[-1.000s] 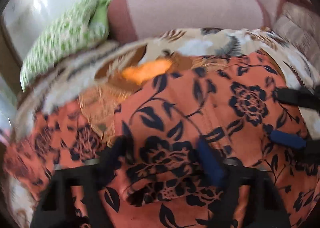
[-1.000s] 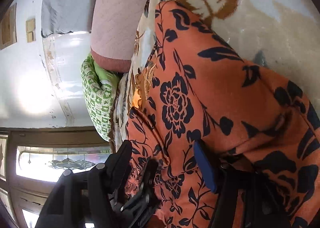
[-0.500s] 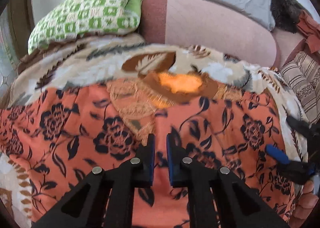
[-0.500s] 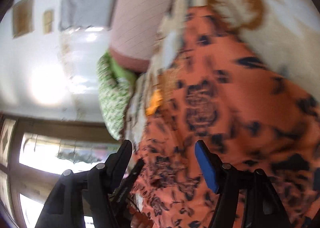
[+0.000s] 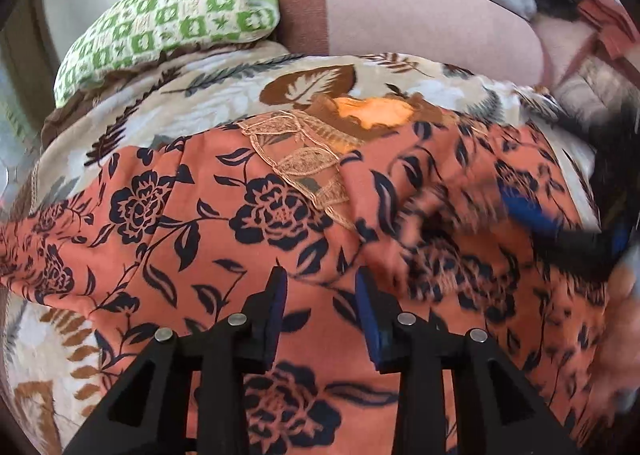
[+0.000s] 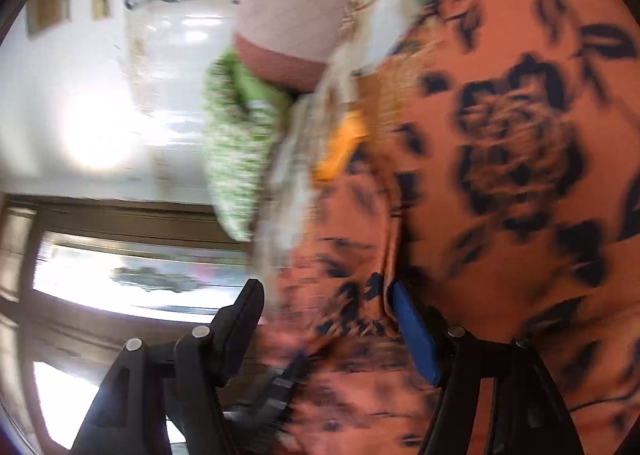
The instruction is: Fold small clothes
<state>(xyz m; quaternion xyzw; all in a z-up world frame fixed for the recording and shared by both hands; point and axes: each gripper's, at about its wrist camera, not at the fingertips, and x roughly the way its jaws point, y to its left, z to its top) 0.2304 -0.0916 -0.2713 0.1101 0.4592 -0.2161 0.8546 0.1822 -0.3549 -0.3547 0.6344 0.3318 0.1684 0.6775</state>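
An orange garment printed with dark flowers (image 5: 224, 239), gold lace at its neckline, lies across a leaf-patterned blanket (image 5: 208, 95). Left tool (image 5: 320, 287) released above it; right tool (image 6: 326, 295) spread, cloth between.

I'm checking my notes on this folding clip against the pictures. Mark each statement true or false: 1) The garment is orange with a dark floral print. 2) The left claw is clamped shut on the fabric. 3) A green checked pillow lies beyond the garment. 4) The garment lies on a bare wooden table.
1) True: the orange garment carries dark roses and leaves.
2) False: the left claw stands open over the fabric, with cloth visible between its fingers.
3) True: the green checked pillow sits behind it.
4) False: it lies on a cream leaf-print blanket.
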